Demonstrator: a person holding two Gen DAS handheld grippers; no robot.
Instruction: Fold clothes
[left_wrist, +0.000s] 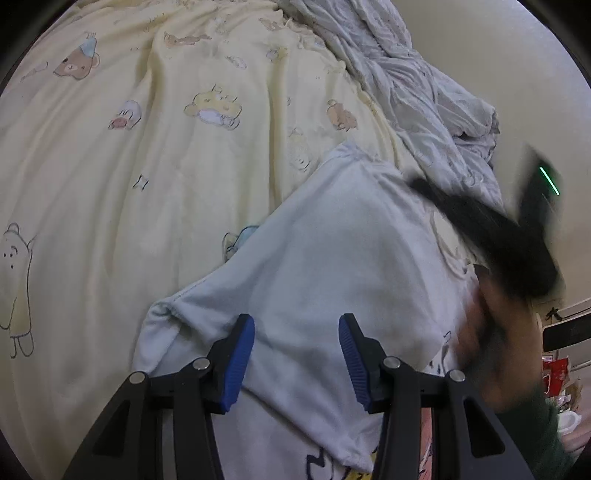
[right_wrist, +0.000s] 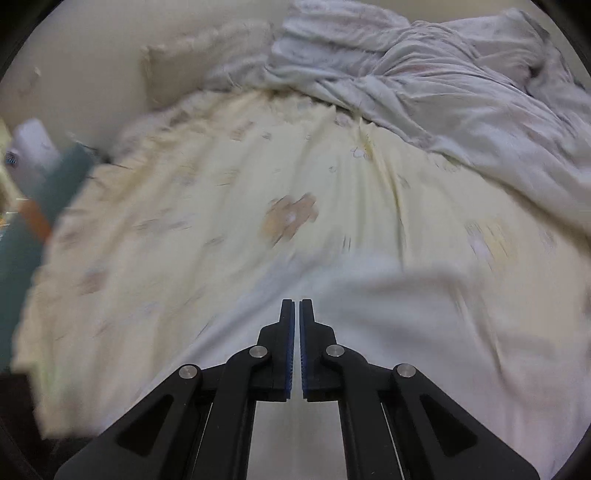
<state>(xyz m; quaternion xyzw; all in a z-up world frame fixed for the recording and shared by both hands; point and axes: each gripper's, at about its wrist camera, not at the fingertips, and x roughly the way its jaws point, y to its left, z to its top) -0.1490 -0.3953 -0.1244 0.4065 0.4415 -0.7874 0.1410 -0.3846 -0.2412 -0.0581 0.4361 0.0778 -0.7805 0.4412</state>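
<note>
Yellow bedsheet (left_wrist: 147, 166) carries the pale garment (left_wrist: 332, 258) directly under the half-open, empty left gripper (left_wrist: 297, 360); right gripper (right_wrist: 297, 350) is pinched closed, empty.

My left tongs (left_wrist: 296, 360) point steeply down, their two black arms reaching out from the near edge of the view and their blue pads (left_wrist: 240, 363) standing apart at a middling gap, nothing pressed between them. My right tongs (right_wrist: 296, 349) also point down and away, their blue pads brought together with only a hairline slit between them and nothing caught there. From my left wrist view the right tongs (left_wrist: 480, 225) show as a dark, blurred shape to the right, with my right hand (left_wrist: 495, 339) gripping behind them and a dark green sleeve (left_wrist: 535, 435) trailing toward the near right corner.
</note>
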